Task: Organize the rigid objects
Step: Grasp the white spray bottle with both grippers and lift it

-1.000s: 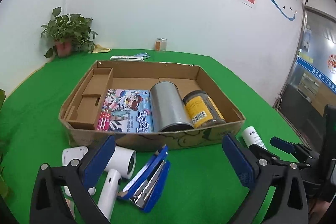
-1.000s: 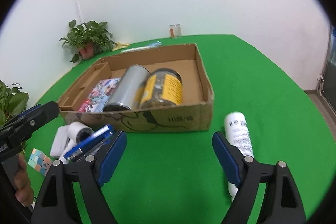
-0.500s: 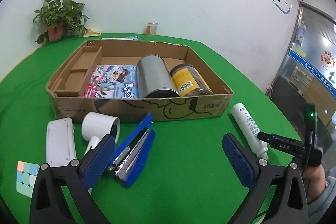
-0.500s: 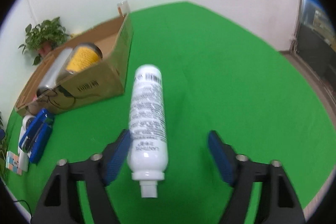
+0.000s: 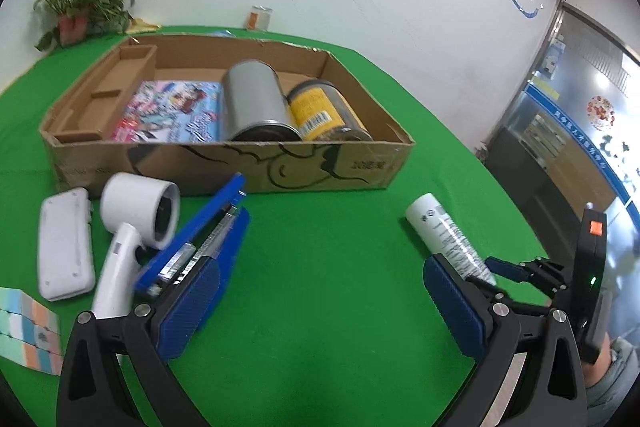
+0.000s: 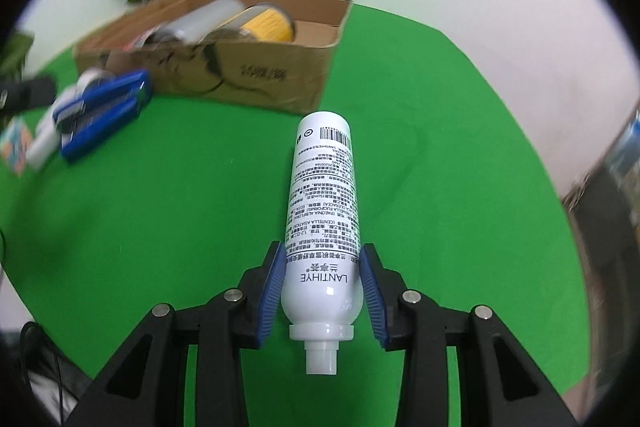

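Cardboard box [image 5: 224, 163] on the green table [image 5: 320, 267], holding two canisters and a booklet; white bottle [image 6: 322, 211] lying just outside it. Right gripper [image 6: 322, 283] pinches the bottle's neck end; left gripper [image 5: 320, 303] spread, empty. Step judged: grasping; next, lift the bottle over the box wall.

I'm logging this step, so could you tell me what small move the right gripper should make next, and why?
Probably lift the white bottle slightly off the green table. The right gripper has both pads against the bottle's sides near its neck, the bottle lies flat, and the cardboard box ahead shows bare floor beside the yellow-labelled jar.
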The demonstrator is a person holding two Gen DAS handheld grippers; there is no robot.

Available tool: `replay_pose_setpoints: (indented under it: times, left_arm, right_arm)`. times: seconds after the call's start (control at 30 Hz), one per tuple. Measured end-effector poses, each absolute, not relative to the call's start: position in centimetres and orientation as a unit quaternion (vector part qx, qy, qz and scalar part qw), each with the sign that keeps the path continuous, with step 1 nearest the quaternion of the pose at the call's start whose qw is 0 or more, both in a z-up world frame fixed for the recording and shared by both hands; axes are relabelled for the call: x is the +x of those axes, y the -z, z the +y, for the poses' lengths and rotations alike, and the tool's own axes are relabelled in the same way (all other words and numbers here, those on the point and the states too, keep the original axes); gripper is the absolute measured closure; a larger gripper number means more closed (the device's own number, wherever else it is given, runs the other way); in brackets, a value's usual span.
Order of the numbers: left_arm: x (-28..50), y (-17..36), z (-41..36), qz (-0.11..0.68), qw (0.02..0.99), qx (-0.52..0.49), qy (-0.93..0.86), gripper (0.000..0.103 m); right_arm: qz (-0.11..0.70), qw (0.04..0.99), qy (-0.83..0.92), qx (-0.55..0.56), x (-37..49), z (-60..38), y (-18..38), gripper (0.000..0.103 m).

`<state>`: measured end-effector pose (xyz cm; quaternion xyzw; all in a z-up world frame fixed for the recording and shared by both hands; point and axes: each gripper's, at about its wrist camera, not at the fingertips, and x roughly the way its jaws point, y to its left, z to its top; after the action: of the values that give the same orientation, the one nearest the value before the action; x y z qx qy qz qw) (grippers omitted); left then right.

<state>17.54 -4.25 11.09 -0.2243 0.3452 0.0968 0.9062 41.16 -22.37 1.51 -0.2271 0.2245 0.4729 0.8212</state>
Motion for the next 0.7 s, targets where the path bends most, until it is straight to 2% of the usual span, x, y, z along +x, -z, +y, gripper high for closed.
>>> replay_pose_setpoints:
  times: [0.1,0.13,0.2,0.27,0.47,0.6,0.7]
  left_arm:
    - [18.6,-10.1,-4.3,0.365,0.893,-0.258,-0.052,0.000]
    - [18.9,-9.9,-4.3,0.370,0.889,-0.266,-0.042,0.000]
    - [19.7,-9.1,-4.2,0.385,0.876,-0.290,-0.016,0.001]
    - [20.3,-8.5,-4.2,0.397,0.866,-0.303,-0.001,0.001]
    - [21.8,-6.6,-4.6,0.429,0.839,-0.333,0.030,0.001]
    - [22.4,-5.1,-5.2,0.452,0.815,-0.360,0.053,0.006]
    - [22.5,-4.4,-5.7,0.463,0.801,-0.374,0.063,0.014]
  right_arm:
    - [0.204,0.809,-0.498,-0.235,39.4,-22.0,-1.8,0.057]
    - [0.207,0.795,-0.528,-0.214,38.9,-22.2,-2.2,0.054]
    - [0.222,0.784,-0.558,-0.157,38.9,-22.9,-3.0,0.038]
    - [0.245,0.775,-0.574,-0.103,39.5,-23.4,-3.4,0.033]
    - [0.319,0.732,-0.595,-0.087,39.9,-21.6,-2.1,0.033]
    - [0.335,0.704,-0.619,-0.092,37.6,-20.6,-1.1,0.033]
    - [0.334,0.692,-0.633,-0.092,36.0,-19.9,-1.2,0.036]
